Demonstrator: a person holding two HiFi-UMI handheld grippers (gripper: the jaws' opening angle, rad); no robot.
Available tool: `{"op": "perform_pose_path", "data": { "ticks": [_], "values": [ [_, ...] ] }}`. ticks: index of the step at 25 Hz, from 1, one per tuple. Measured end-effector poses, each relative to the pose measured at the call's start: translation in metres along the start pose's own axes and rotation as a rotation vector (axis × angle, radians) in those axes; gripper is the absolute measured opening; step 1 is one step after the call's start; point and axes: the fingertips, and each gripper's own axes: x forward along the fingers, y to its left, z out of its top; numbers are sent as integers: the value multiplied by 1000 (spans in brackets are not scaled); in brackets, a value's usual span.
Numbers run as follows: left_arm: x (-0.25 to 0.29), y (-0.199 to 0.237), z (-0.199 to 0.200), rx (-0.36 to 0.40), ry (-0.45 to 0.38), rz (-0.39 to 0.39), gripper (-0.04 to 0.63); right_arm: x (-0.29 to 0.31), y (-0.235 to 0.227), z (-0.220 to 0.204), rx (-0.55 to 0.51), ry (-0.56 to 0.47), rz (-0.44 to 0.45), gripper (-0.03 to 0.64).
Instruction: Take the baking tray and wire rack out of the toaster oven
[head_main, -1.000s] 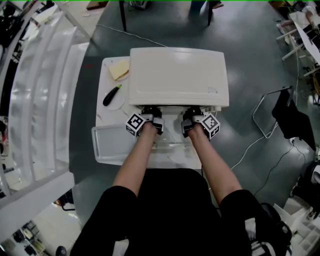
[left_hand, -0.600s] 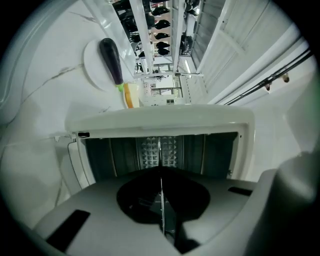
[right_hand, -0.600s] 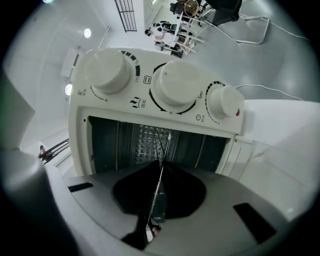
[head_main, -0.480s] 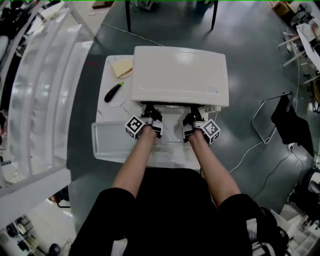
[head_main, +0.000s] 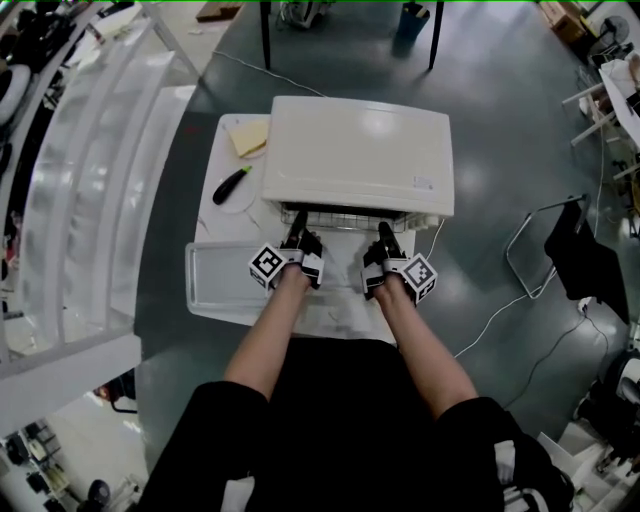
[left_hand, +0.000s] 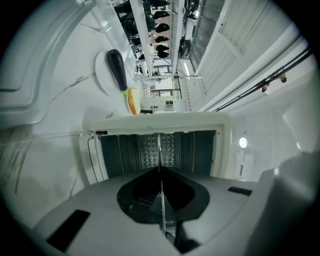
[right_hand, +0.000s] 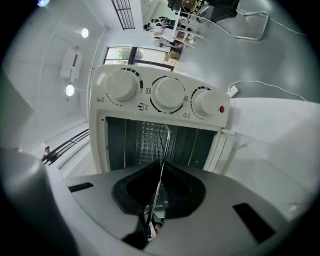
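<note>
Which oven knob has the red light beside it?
The rightmost knob in the right gripper view: the red light sits at its edge; the others have none.

Ahead and to the left of your left tongs (head_main: 297, 233), a black-handled tool with a yellow-green tip (head_main: 229, 187) lies on the white surface (head_main: 208, 228). Farther that way sits a yellow pad (head_main: 250, 138). Well to the right of your right tongs (head_main: 386, 234), a white cable (head_main: 490, 315) trails across the grey floor (head_main: 500, 120) near a black chair (head_main: 585, 258). Clear shelving (head_main: 90, 190) stands well off to the left.
</note>
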Motion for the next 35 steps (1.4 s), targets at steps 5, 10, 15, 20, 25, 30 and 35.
{"op": "perform_pose_path", "data": {
  "ticks": [5, 10, 15, 20, 25, 30, 35],
  "values": [
    [-12, -2, -3, 11, -12, -8, 21, -11, 0, -5, 5, 22, 15, 32],
    [-27, -6, -9, 46, 14, 5, 21, -29, -1, -10, -26, 39, 24, 32],
    [-44, -7, -12, 20, 13, -9, 21, -43, -3, -20, -31, 51, 21, 32],
    [-64, -7, -19, 8, 40, -13, 21, -63, -1, -28, -59, 49, 31, 32],
    [-92, -10, -25, -10, 71, -22, 21, -89, 2, -40, -38, 28, 35, 32],
    [-123, -14, -33, -14, 112, -33, 21, -124, 1, -58, -30, 2, 36, 32],
    [-151, -13, -36, -1, 167, -38, 21, -154, 6, -76, -68, -30, 40, 32]
  ]
}}
